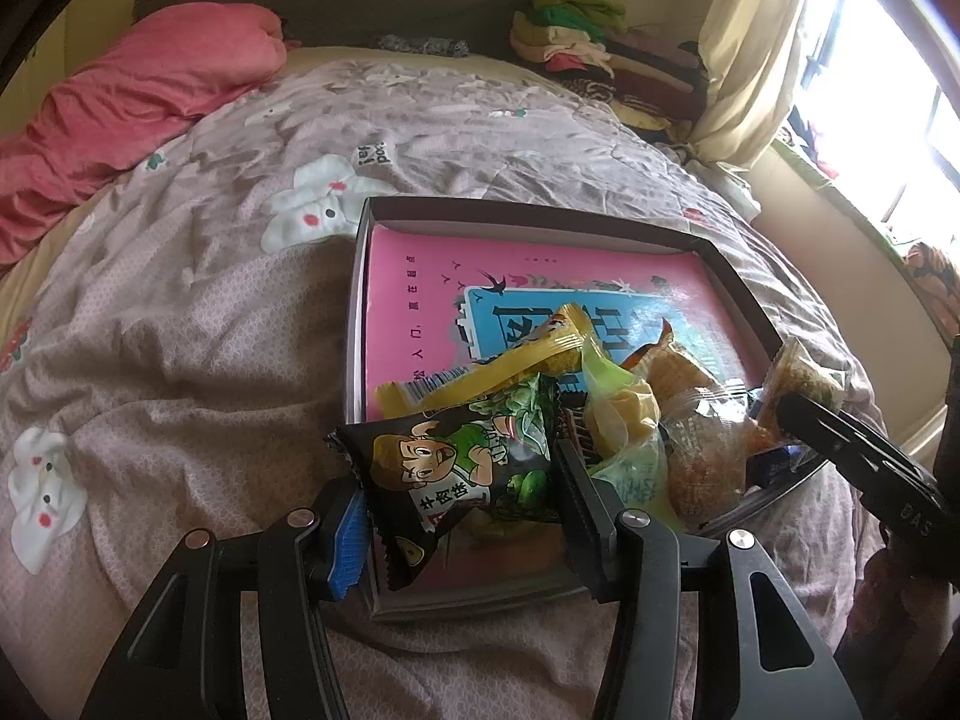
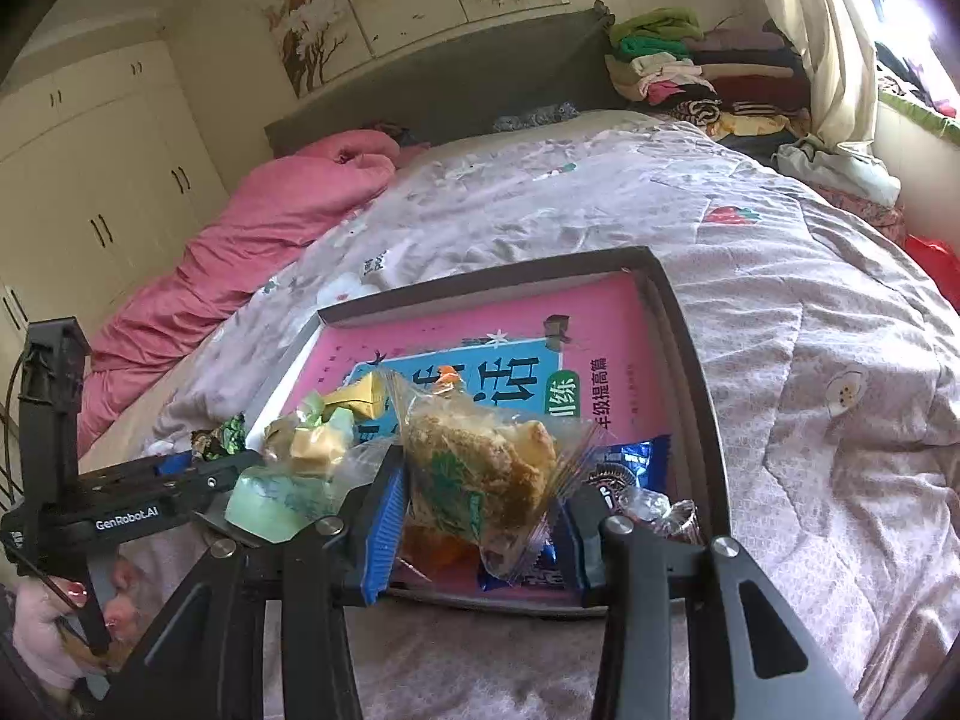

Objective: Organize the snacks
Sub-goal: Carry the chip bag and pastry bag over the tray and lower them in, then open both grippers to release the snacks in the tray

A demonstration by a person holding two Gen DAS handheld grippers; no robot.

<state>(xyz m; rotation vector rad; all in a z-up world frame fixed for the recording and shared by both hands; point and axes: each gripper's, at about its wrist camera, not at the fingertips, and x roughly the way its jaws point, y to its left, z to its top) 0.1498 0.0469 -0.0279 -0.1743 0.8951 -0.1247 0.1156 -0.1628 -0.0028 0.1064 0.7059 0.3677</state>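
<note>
Snacks lay heaped in the box [image 1: 735, 294]'s near corner while your left gripper [image 1: 462, 498], jaws half-spread, pinched the black packet [image 1: 462, 468] and your right gripper [image 2: 480, 516] clamped the clear pastry bag [image 2: 480, 474], evidently for sorting.

Snack packets [image 1: 630, 420] in box [image 1: 540, 216] on bed [image 1: 210, 330].

One dark box [image 1: 726, 276] on the bed [image 1: 180, 360] holds one pink book [image 1: 420, 276], one black snack packet [image 1: 462, 468], one blue packet [image 2: 636, 462], one yellow wrapper [image 1: 480, 378] and several clear-wrapped pastries [image 2: 480, 468].
</note>
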